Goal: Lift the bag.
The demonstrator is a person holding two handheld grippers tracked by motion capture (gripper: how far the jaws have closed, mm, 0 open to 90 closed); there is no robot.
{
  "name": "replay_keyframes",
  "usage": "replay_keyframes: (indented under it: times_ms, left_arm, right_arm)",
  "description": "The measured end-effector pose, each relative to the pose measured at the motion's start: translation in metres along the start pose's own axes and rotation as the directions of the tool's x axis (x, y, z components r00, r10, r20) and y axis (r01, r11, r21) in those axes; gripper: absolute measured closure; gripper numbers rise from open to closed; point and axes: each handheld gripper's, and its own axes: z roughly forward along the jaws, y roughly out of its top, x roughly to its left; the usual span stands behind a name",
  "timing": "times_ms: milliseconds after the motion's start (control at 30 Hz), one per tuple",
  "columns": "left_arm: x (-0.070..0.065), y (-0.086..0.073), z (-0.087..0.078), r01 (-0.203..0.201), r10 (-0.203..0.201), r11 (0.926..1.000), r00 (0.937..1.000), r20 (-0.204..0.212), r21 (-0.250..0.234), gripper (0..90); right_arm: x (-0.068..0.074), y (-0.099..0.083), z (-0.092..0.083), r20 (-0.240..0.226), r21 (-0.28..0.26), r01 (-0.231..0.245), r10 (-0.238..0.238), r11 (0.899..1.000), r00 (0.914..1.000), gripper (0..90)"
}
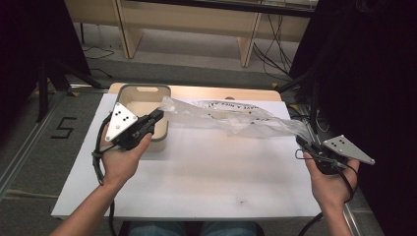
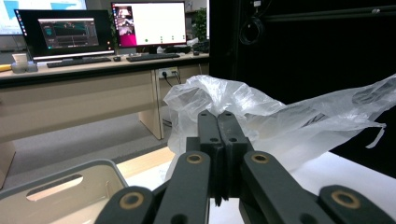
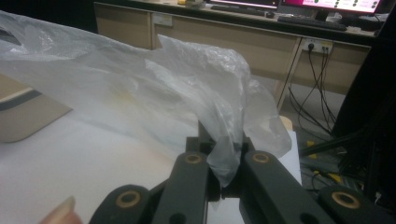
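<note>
A clear plastic bag (image 1: 231, 118) stretches across the back half of the white table (image 1: 206, 177), lifted at both ends. My left gripper (image 1: 156, 115) is shut on the bag's left end, just above a beige bin (image 1: 129, 93). In the left gripper view the jaws (image 2: 217, 122) are pressed together with the crumpled bag (image 2: 280, 121) bunched right behind them. My right gripper (image 1: 301, 142) is shut on the bag's right end near the table's right edge. In the right gripper view the film (image 3: 140, 93) is pinched between the jaws (image 3: 223, 140) and a flap hangs down.
The bin (image 2: 56, 177) has a grey rim and handle slots and looks empty. Beyond the table stand wooden desks (image 1: 196, 24) with cables on the floor, and monitors (image 2: 149, 23) show in the left gripper view. Black curtains flank both sides.
</note>
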Motion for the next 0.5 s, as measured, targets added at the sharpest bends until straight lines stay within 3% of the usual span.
replay_keyframes:
  times_ms: [500]
  left_arm:
    - [0.0005, 0.0047, 0.0007, -0.002, 0.002, 0.9998, 1.0000, 0.004, -0.020, 89.7]
  right_arm:
    - [-0.0013, 0.0016, -0.0016, 0.005, -0.011, -0.004, 0.004, 1.000, 1.0000, 90.0]
